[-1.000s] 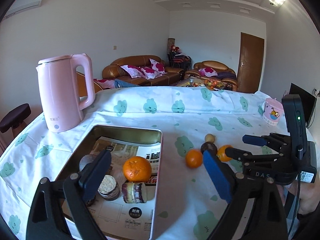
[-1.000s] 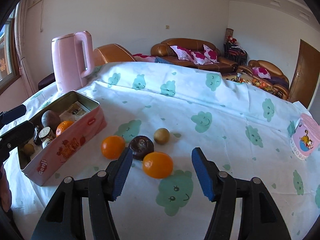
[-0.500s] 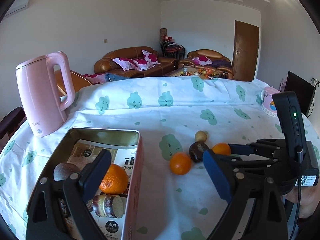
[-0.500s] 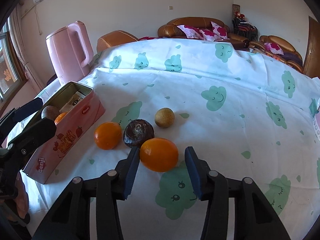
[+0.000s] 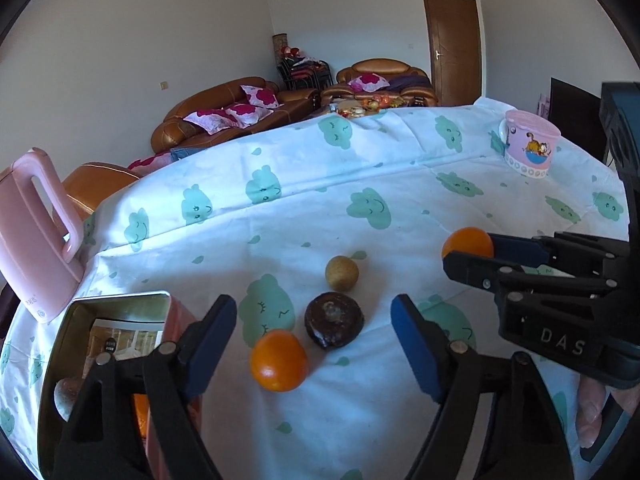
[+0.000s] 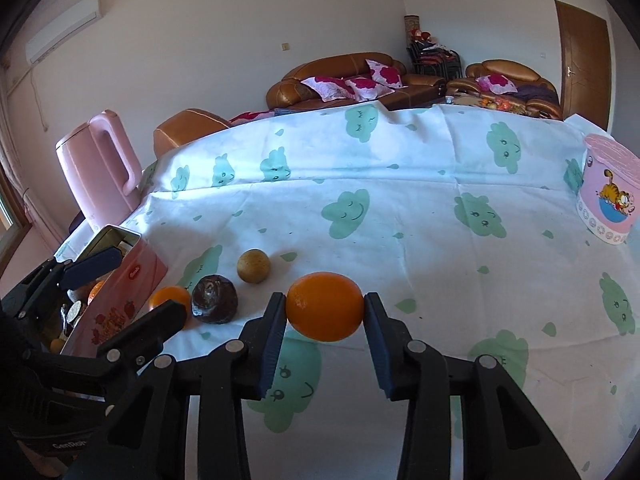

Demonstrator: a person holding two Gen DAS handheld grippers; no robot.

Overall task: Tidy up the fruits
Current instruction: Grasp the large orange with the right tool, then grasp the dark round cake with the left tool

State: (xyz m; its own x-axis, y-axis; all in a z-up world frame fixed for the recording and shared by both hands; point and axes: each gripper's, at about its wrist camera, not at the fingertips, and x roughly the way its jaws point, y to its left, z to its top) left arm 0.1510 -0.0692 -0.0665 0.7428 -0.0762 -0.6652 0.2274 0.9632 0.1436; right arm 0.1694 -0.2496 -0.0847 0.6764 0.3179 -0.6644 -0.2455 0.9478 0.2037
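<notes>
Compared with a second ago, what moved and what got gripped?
The right gripper closed on the large orange. The left gripper swung from above the tin to the small orange and dark fruit; its jaws have been closing but grip nothing. Loose fruit, kettle and mug stayed.

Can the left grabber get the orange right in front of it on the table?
Probably yes. The left gripper stands open, and the loose orange lies uncovered on the tablecloth between its fingers. The dark fruit sits close beside it, so it might get nudged.
</notes>
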